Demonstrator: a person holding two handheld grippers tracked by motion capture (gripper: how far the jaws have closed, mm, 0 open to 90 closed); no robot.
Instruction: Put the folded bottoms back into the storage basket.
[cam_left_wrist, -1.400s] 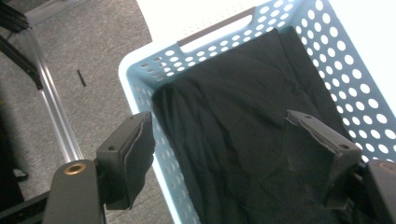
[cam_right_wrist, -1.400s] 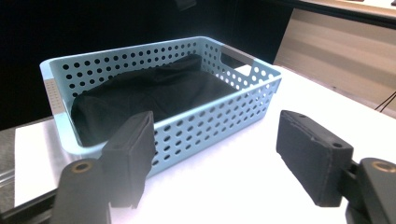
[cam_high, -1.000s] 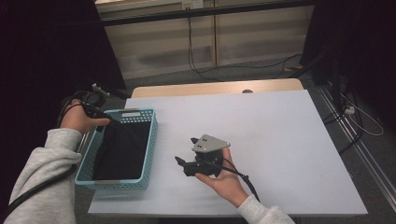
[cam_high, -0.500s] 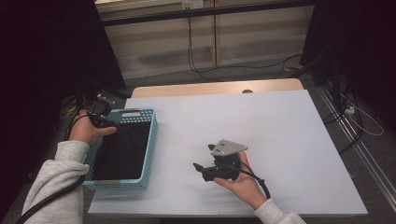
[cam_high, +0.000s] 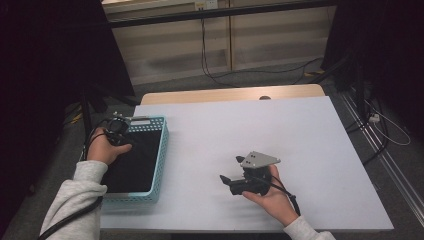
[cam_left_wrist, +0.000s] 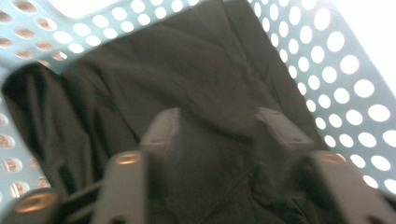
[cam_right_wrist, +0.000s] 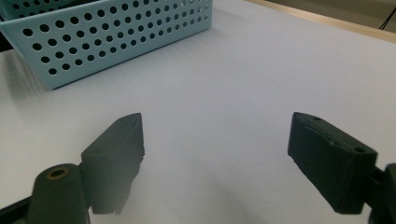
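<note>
Currently I am looking down on the left gripper (cam_high: 118, 131), which is dipping into the far end of the blue basket (cam_high: 161, 150) at the table's (cam_high: 300, 140) left edge. Dark cloth (cam_left_wrist: 187, 70) is lying in the basket, covering its floor. In the left gripper view the jaws are pointing straight down at that cloth, with the perforated walls rising around them. Those jaws have just been closing to a middling gap; folds of the cloth are sitting between and under the tips, but the picture is blurring, so I cannot tell whether the pads are pinching it yet. I am reading them as partly closed, with no sure grip.

Meanwhile the right gripper (cam_high: 235, 175) is resting low over bare table, well apart from the basket, in a hand near the front edge. Its jaws are standing wide, with nothing between them. In the right gripper view the basket's wall is showing at upper left.
</note>
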